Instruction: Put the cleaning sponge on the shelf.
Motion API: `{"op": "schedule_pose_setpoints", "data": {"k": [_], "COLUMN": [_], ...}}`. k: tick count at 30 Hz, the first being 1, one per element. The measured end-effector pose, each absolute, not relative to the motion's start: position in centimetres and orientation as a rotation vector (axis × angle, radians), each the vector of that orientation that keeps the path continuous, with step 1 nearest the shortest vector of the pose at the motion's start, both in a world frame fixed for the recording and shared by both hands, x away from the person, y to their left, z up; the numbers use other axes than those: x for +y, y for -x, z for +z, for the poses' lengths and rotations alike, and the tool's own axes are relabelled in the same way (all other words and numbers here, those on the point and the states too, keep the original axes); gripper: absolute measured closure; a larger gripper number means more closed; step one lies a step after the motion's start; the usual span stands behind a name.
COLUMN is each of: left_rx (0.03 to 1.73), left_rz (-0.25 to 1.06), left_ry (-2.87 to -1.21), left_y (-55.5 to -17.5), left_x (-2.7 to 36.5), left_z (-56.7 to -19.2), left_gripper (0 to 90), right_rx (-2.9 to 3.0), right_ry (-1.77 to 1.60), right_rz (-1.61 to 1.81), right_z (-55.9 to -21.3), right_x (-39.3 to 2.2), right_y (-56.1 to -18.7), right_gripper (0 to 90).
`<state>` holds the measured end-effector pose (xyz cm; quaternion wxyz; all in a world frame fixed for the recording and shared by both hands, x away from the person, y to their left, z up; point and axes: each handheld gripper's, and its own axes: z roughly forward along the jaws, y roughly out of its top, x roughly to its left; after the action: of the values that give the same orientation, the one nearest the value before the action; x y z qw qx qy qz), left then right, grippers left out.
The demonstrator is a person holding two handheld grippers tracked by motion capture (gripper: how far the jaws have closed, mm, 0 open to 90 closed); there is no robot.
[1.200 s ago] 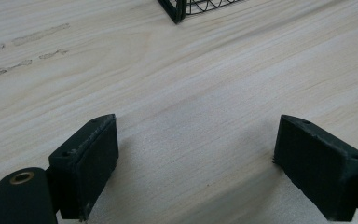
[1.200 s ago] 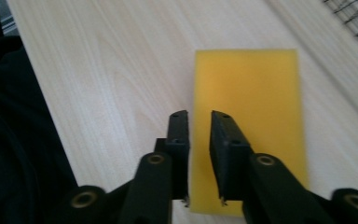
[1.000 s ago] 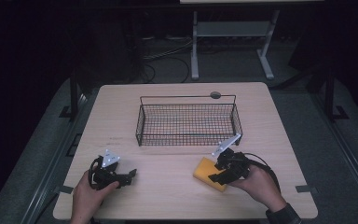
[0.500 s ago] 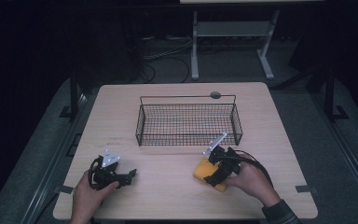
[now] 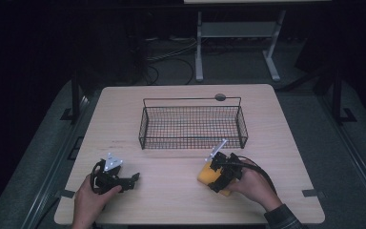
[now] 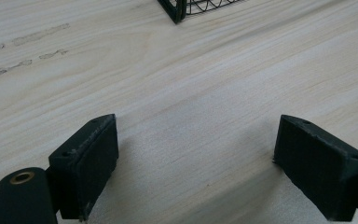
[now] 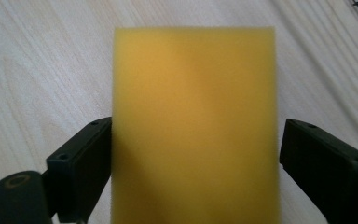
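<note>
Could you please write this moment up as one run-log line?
right hand-held gripper: jaws just opened, straddling yellow sponge, right pad apart | left hand-held gripper: open, over bare table | wire basket: empty

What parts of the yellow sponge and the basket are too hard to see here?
- Yellow sponge, right gripper view: blurred, its near end cut off by the bottom edge.
- Sponge, high view: mostly covered by the right gripper.
- Wire basket, left gripper view: just a corner, cut by the top edge.

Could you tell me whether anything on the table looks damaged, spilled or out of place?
Nothing stands out. The yellow sponge lies flat on the table, the wire basket stands upright, and only a few faint dark marks show on the wood.
</note>
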<state>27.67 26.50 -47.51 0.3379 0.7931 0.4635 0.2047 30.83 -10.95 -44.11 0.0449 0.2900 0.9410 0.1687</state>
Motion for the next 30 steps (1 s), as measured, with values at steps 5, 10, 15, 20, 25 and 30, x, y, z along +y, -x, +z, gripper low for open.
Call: {"op": "schedule_pose_setpoints", "data": {"k": [5,10,15,20,25,30], "left_rx": [1.208,1.208,1.208,1.208,1.208,1.208], "left_rz": [0.533,0.533,0.533,0.533,0.533,0.533], "left_ry": [-2.067,-2.066,-2.066,-2.067,-2.066,-2.066], "left_y": [-27.67,-27.67,-27.67,-27.67,-27.67,-27.67], "left_x": [26.5,26.5,26.5,26.5,26.5,26.5], "left_z": [-47.51,-47.51,-47.51,-47.51,-47.51,-47.51], "left_gripper": [12.8,12.8,12.8,12.8,12.8,12.8], "right_rx": [2.884,2.887,2.883,2.884,2.881,2.88], "right_ry": [-0.878,-0.867,-0.868,-0.871,-0.877,-0.886], "right_rz": [0.493,0.47,0.479,0.48,0.495,0.5], "right_z": [-44.62,-44.76,-44.59,-44.54,-44.23,-43.92], "right_x": [-10.75,-10.7,-10.86,-10.89,-11.08,-11.33], "right_y": [-30.81,-30.78,-30.73,-30.7,-30.69,-30.68], "right_gripper": [13.6,18.3,21.8,22.0,22.1,22.1]}}
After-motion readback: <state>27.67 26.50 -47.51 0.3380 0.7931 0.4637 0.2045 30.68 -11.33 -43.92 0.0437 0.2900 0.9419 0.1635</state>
